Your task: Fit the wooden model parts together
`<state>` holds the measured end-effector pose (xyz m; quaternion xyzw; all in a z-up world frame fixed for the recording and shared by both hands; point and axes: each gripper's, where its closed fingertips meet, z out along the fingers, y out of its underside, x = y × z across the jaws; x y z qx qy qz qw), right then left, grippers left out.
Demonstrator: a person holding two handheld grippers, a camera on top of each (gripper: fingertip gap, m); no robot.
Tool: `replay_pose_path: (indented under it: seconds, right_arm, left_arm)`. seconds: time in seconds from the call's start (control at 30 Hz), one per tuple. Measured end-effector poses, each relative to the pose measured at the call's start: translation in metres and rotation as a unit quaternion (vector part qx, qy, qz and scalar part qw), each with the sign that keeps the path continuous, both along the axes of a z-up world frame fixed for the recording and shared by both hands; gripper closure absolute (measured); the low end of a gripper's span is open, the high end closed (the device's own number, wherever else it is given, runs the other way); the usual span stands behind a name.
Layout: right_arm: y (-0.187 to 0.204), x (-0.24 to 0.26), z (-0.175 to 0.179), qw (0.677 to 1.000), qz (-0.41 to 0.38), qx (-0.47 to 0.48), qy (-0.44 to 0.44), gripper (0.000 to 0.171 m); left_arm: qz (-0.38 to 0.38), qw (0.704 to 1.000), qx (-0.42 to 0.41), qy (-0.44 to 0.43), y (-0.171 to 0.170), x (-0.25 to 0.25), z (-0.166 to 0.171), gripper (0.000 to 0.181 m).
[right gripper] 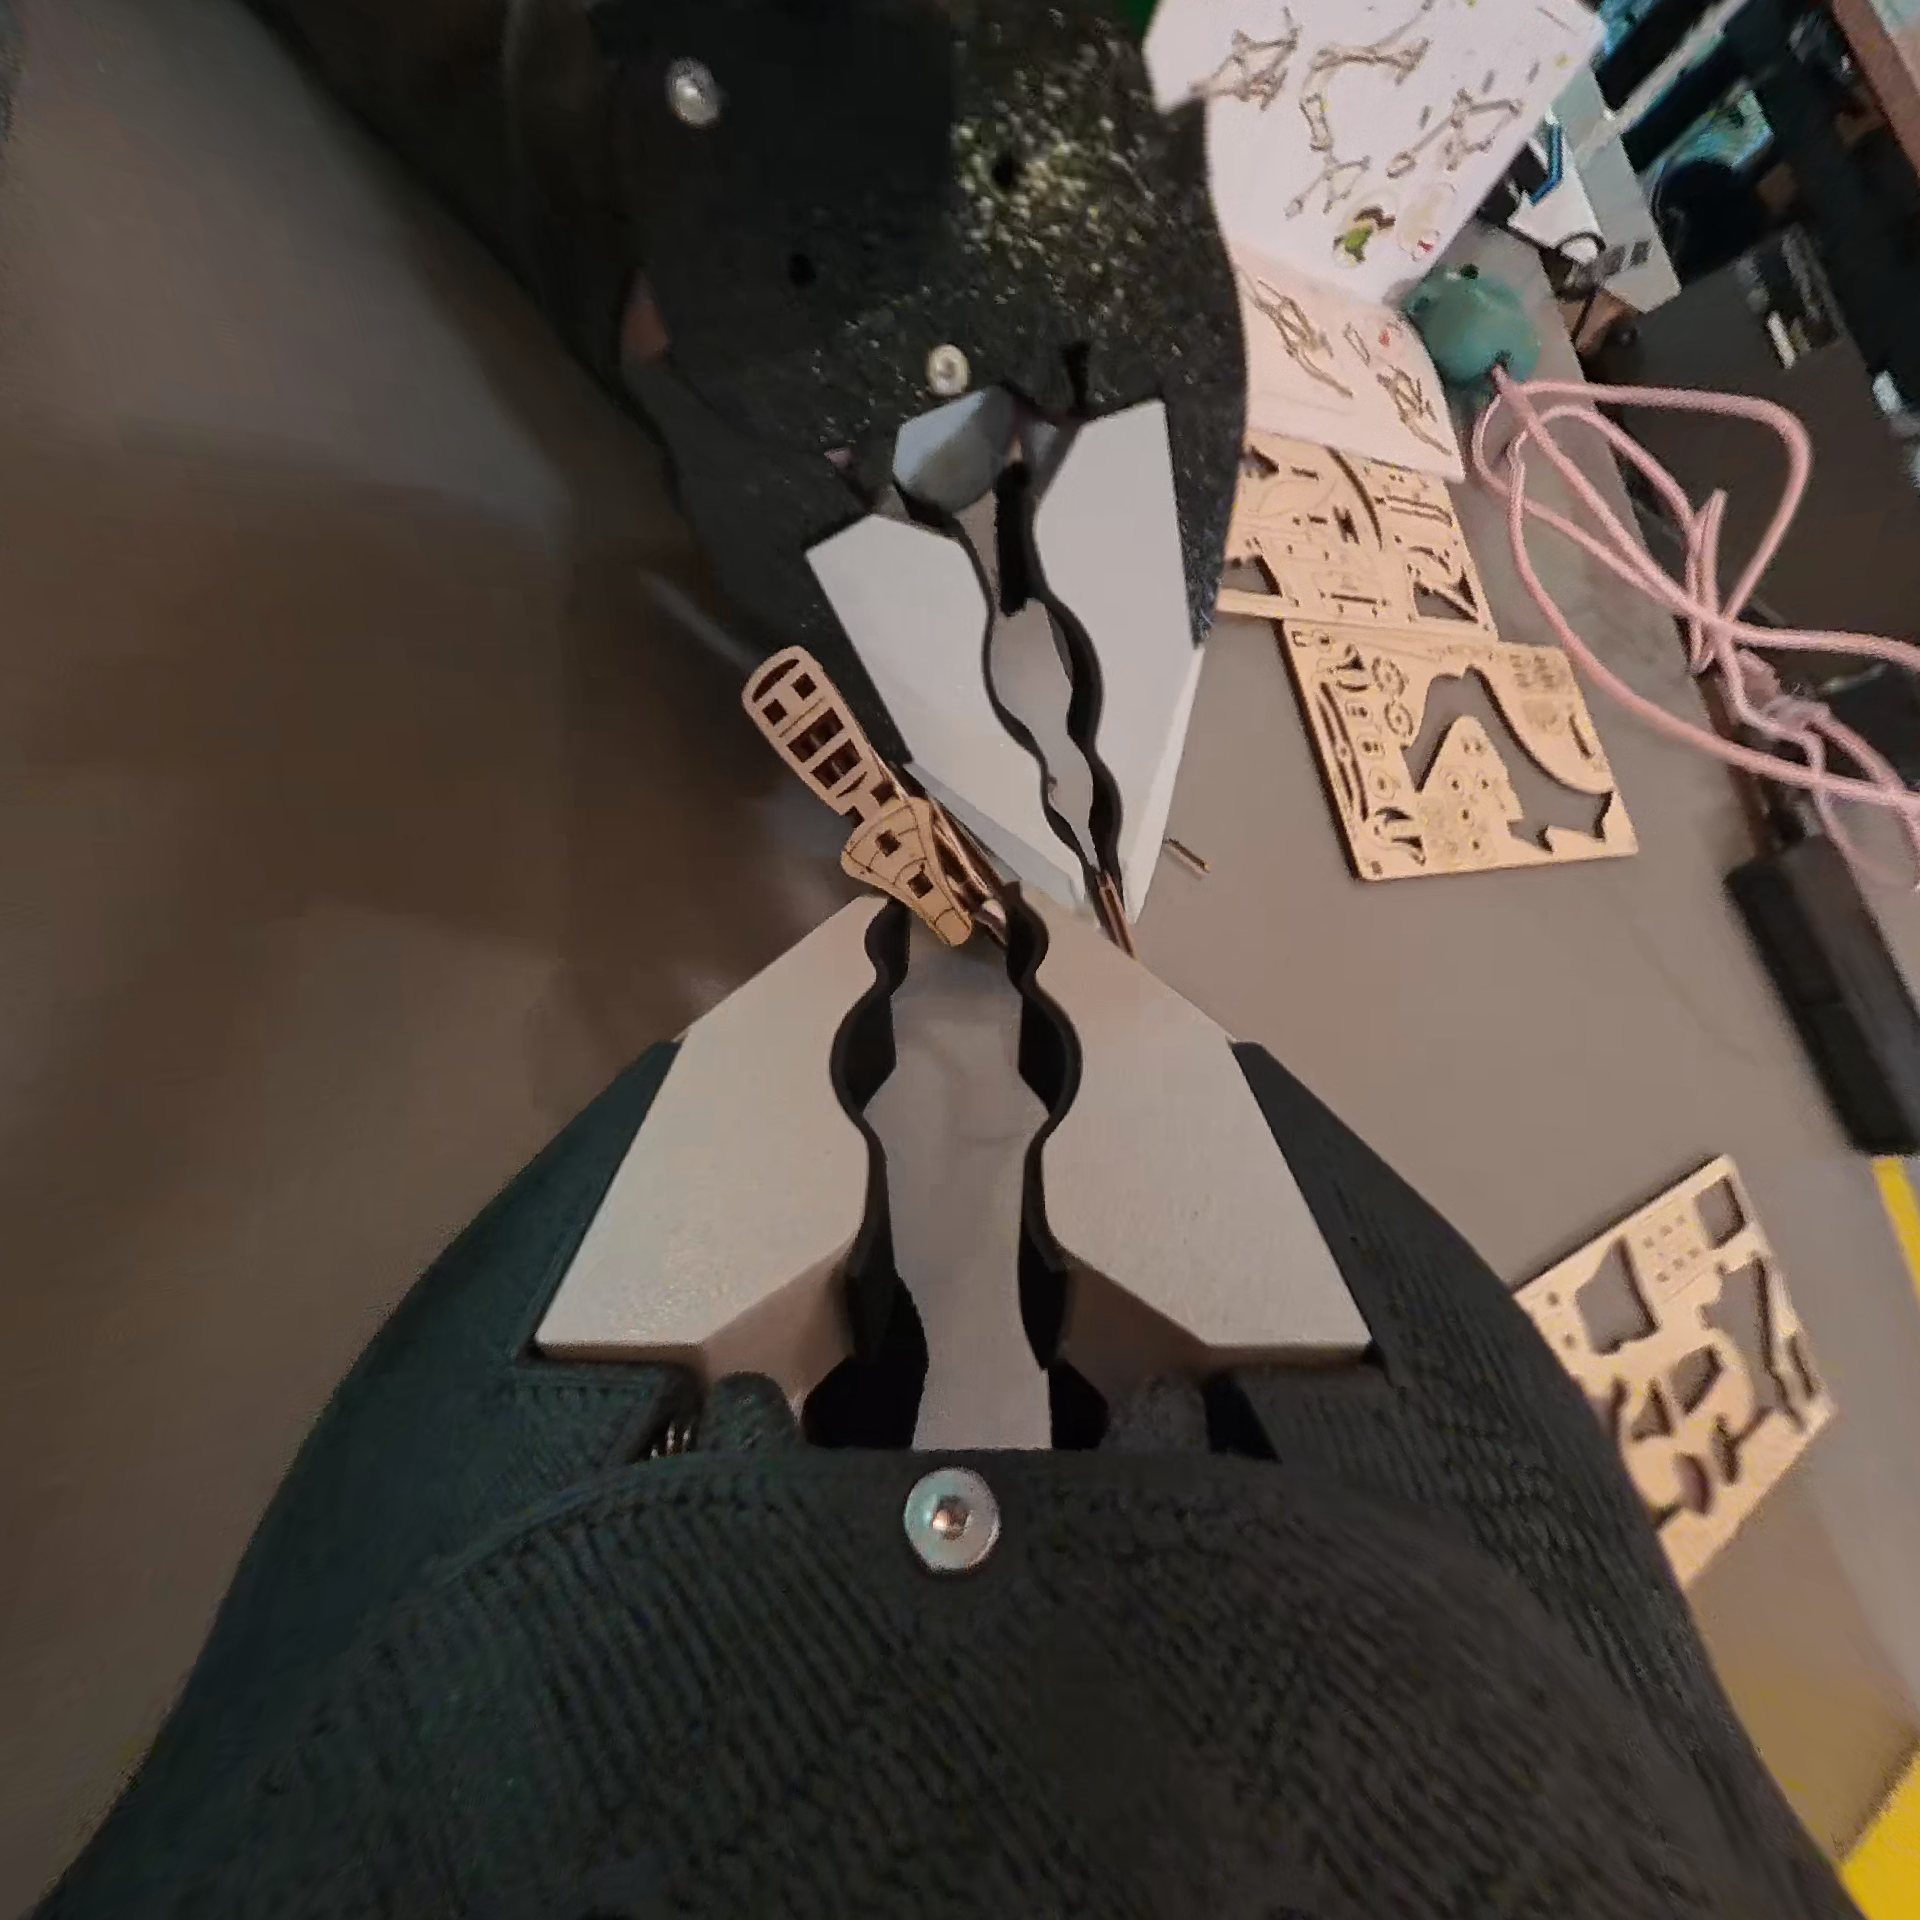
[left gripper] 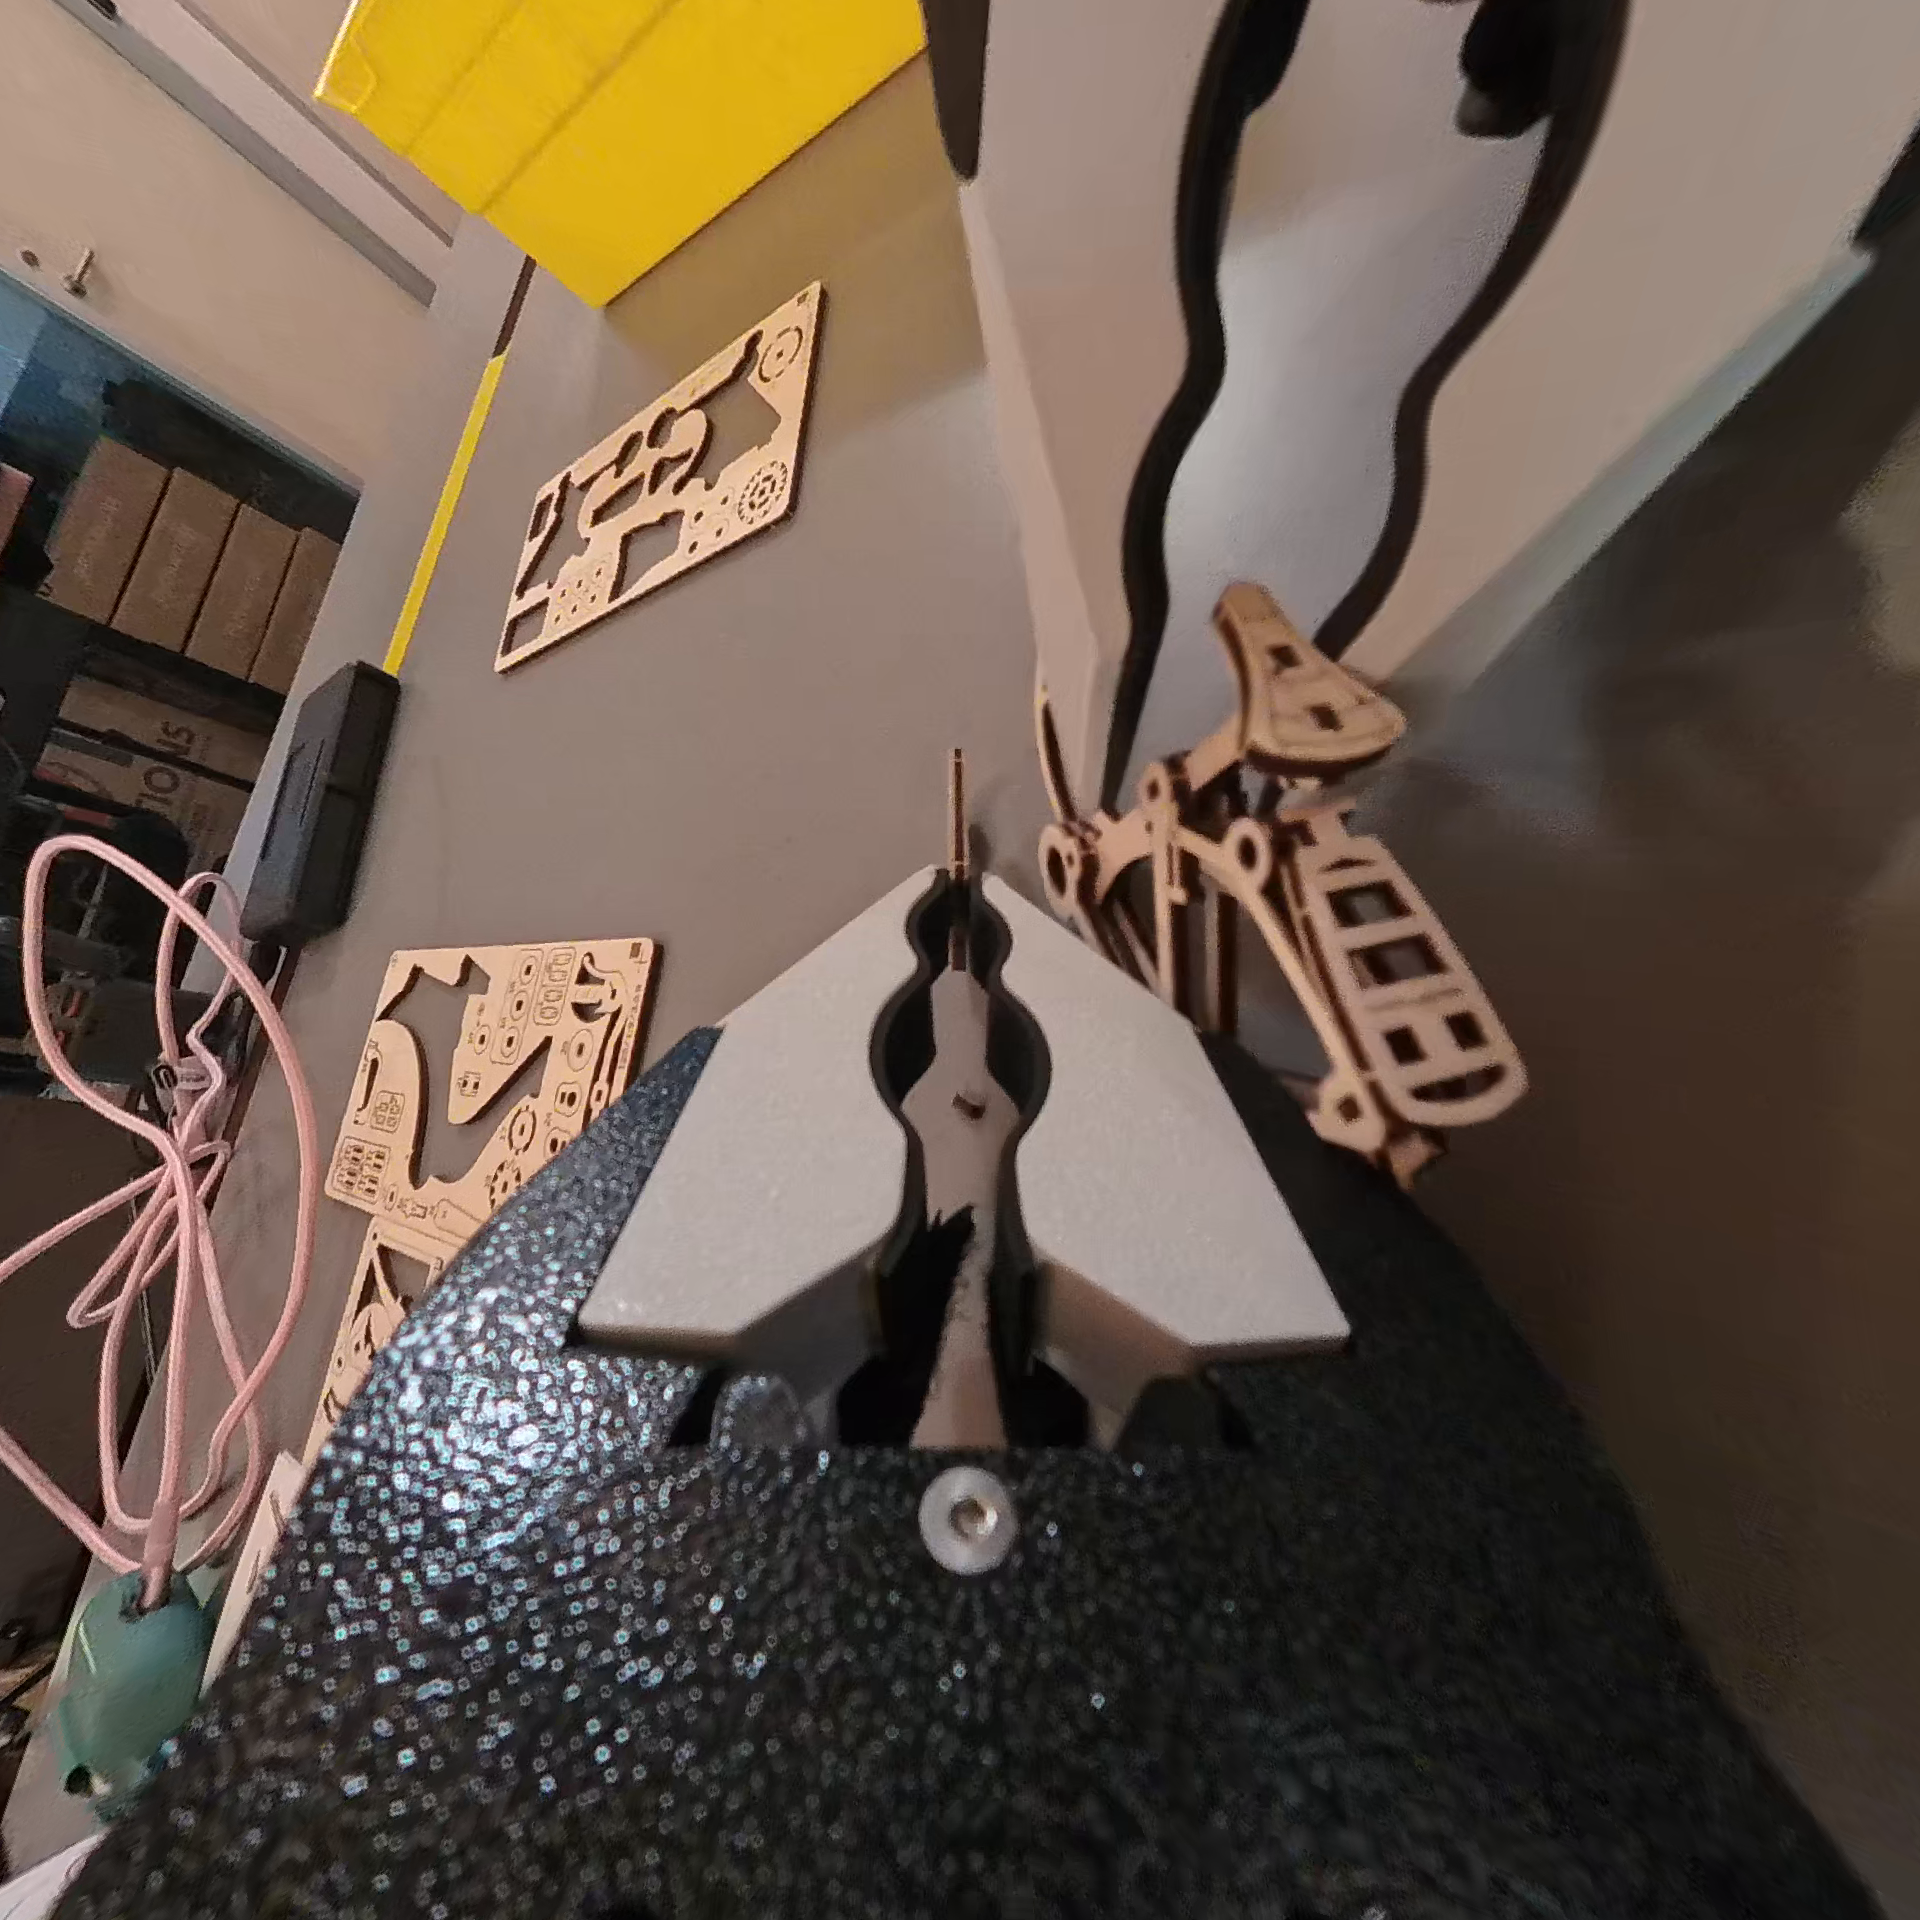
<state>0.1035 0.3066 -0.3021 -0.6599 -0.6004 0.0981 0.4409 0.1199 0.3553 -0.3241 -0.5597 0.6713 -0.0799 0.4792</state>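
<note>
Left gripper [left gripper: 957, 883] pinches a thin wooden piece [left gripper: 957, 805] edge-on, right gripper [right gripper: 961, 920] clamps the half-built wooden model [right gripper: 883, 821] at its one o'clock, so the joining step looks underway, needing careful slot alignment before pressing in.

Large dark printed letters run across the side of a cardboard box [left gripper: 156, 753] on the shelf to your left, seen sideways and partly cut off. The brown boxes [left gripper: 187, 551] above it carry faint print, too dim to read. Small engraved marks sit beside the cut-outs on the near wooden sheet [left gripper: 499, 1081] and the far wooden sheet [left gripper: 665, 488]; they are too small to make out. The open white booklet [right gripper: 1340, 135] shows drawings, with no writing legible.
</note>
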Motion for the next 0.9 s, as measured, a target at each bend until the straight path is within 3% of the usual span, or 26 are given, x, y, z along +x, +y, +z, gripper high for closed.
replay_pose_path:
  seconds: [0.13, 0.3, 0.47, 0.6, 0.77, 0.9]
  right_arm:
    - [-0.002, -0.006, 0.003, 0.998, 0.032, 0.041, -0.033, 0.159]
    - [-0.001, -0.004, 0.006, 1.0, 0.016, 0.015, -0.02, 0.16]
    - [0.015, 0.019, 0.022, 0.992, -0.083, -0.087, 0.04, 0.16]
    - [0.024, 0.041, 0.02, 0.955, -0.162, -0.232, 0.091, 0.16]
    - [0.012, 0.032, 0.01, 0.92, -0.142, -0.347, 0.117, 0.16]
    - [0.015, 0.03, 0.009, 0.929, -0.123, -0.335, 0.099, 0.16]
  left_arm:
    - [-0.003, 1.0, -0.006, 0.002, 0.0, -0.001, 0.0, 0.181]
    - [0.002, 1.0, 0.011, -0.023, 0.014, -0.021, 0.018, 0.181]
    - [-0.037, 0.996, 0.071, -0.027, 0.021, -0.054, 0.035, 0.181]
    - [-0.122, 0.992, 0.017, -0.035, -0.002, -0.059, 0.034, 0.181]
    - [-0.222, 0.973, 0.06, -0.001, -0.04, -0.048, 0.024, 0.181]
    - [-0.221, 0.968, 0.112, 0.034, -0.041, -0.041, 0.013, 0.181]
